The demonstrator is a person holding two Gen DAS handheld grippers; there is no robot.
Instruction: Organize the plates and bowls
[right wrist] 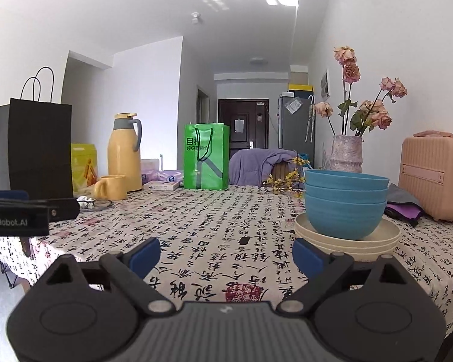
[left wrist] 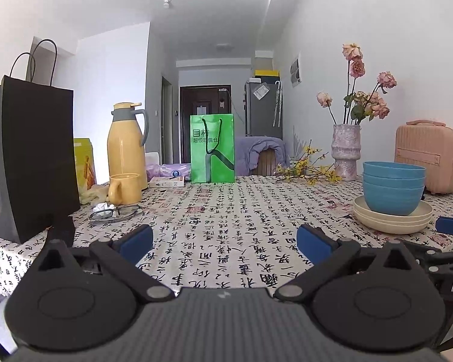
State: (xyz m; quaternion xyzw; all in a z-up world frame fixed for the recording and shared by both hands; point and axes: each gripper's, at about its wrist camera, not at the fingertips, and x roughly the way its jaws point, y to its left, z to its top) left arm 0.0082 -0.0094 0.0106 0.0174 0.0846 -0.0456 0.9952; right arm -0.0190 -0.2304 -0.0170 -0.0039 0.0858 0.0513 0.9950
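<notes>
Three nested blue bowls point(left wrist: 393, 188) point(right wrist: 345, 203) sit on a stack of cream plates point(left wrist: 392, 220) point(right wrist: 347, 241) at the right of the patterned table. My left gripper point(left wrist: 225, 242) hangs open over the table's near edge, left of the stack, nothing between its blue pads. My right gripper point(right wrist: 226, 258) is open too, its right pad just in front of the plates' near rim without holding them. The right gripper's blue tip point(left wrist: 451, 226) shows beside the plates in the left wrist view. The left gripper's body point(right wrist: 18, 211) appears at the left edge of the right wrist view.
On the table point(left wrist: 226, 211) stand a black paper bag point(left wrist: 30, 157), yellow thermos point(left wrist: 126, 144), yellow mug point(left wrist: 123, 188), glasses point(left wrist: 116, 212), green bag point(left wrist: 213, 147), vase of dried roses point(left wrist: 345, 154) and a pink case point(left wrist: 427, 157) behind the bowls. A purple cloth point(right wrist: 403, 208) lies beside the stack.
</notes>
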